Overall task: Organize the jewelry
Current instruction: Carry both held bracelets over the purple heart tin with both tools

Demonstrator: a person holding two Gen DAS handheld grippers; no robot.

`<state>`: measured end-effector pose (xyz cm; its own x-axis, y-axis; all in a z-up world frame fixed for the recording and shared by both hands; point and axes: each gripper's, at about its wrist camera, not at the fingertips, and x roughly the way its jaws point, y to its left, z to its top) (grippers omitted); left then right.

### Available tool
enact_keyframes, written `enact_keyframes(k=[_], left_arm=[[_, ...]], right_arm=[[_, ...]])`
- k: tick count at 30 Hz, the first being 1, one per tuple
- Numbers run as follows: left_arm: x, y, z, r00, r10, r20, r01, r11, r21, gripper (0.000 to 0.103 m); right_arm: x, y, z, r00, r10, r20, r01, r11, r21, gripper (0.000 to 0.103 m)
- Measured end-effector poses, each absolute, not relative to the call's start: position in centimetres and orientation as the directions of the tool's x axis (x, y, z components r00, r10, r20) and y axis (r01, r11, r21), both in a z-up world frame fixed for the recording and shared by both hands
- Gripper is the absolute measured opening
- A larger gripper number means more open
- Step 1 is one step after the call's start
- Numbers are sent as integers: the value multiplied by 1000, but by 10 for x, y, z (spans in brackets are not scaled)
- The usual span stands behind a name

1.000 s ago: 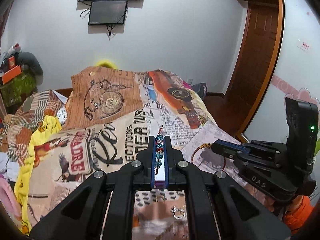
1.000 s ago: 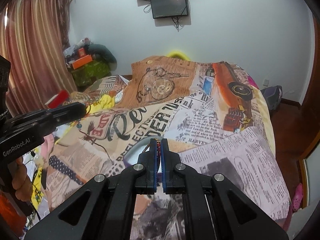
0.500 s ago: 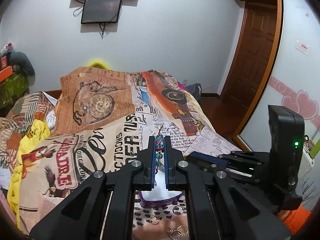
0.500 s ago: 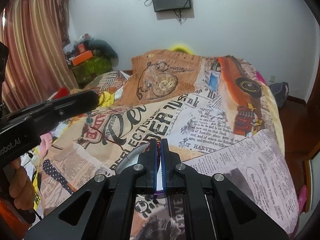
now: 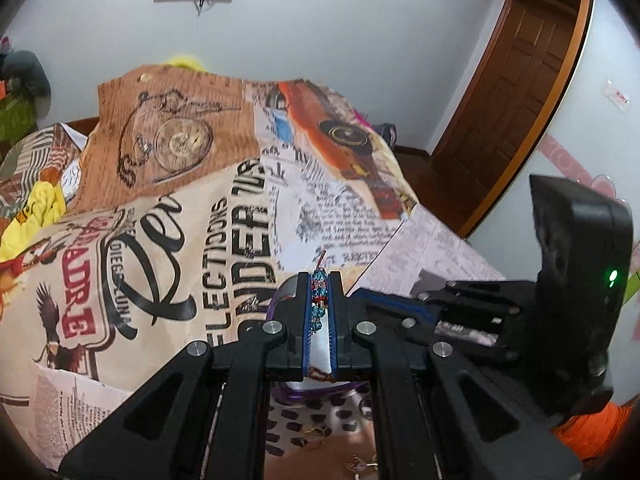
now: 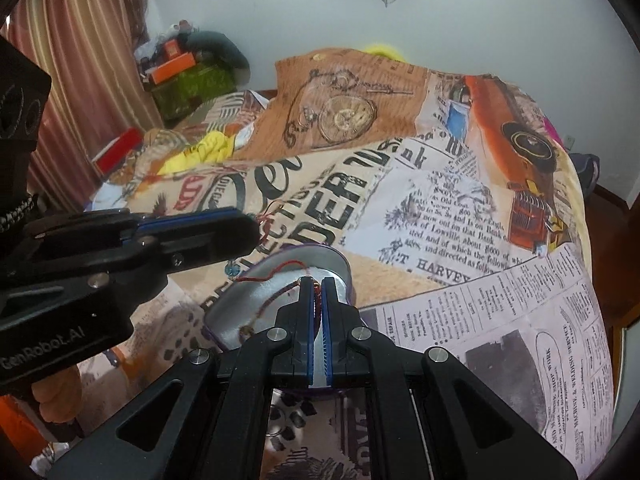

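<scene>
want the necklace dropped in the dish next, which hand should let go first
Probably the right. The right gripper pinches the cord end directly above the white dish, so it would drop inside. The left gripper grips the bead strand nearer the dish's edge.

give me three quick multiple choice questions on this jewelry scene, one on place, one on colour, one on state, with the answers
1. Where is the round purple-rimmed white tray?
A. on the printed newspaper-pattern bedspread
B. on the wooden door
C. on the wall

2. What colour are most beads of the beaded strand in the left gripper?
A. yellow
B. blue, with some red
C. black

3. How is the right gripper?
A. wide open, holding nothing
B. out of view
C. shut on a thin red-brown cord

Answers: 1 A, the tray rests on the bedspread in the right wrist view. 2 B, blue and red beads show between the pads. 3 C, the pads pinch the cord over the tray.
</scene>
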<state>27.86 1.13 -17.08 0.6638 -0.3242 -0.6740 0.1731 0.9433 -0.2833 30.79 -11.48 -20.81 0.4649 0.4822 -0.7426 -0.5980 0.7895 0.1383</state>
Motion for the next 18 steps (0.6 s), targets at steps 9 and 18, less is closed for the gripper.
enact_keyframes(k=[9, 18], left_arm=[[273, 9, -189, 616, -328, -716, 178, 944, -280, 6], [269, 6, -195, 586, -298, -754, 178, 955, -239, 6]], right_arm=[[308, -117, -216, 428, 464, -775, -613, 780, 128, 3], [303, -115, -216, 422, 449, -787, -628, 771, 103, 3]])
